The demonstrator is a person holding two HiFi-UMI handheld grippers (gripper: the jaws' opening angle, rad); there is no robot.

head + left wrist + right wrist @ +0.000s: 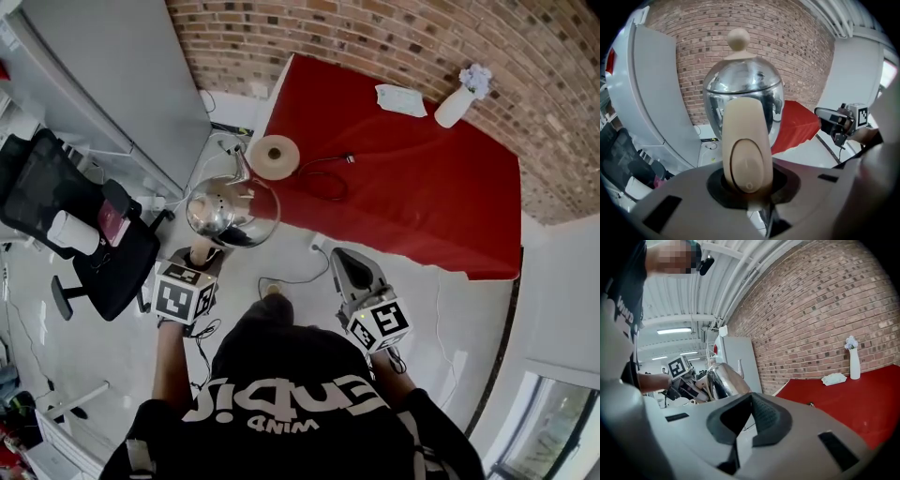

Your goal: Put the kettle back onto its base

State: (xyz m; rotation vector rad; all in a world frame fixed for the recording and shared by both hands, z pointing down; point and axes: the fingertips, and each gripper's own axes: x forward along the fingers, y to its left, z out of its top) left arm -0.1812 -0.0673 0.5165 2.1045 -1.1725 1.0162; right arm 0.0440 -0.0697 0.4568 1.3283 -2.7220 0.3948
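Nearest us, the left gripper (200,255) is clamped on the cream handle (746,154) of the kettle (230,211). Its own view shows the jaws squeezing the handle, with the chrome body and knobbed lid upright beyond. We judge the grip sits there because the handle is the one narrow part that the jaws can close round. An upright carry also keeps the spout from tipping. The kettle hangs in the air over the pale floor, just short of the table's near corner, touching nothing else.

The right gripper (740,425) carries nothing: jaws pressed together, nothing between them. We read it as idle, kept off to the side so it does not cross the carry.

Farther on, the round cream base (274,157) lies near the corner of the red table (422,197), with its cord (323,176) looping over the cloth. The base is bare and close to the edge, so probably within easy reach. Kettle and base are apart; the set-down is not yet done. Next, in our view: centre the kettle over the disc and lower it straight, minding the cord.

Farthest, a white vase (457,105) stands by the brick wall, well clear.
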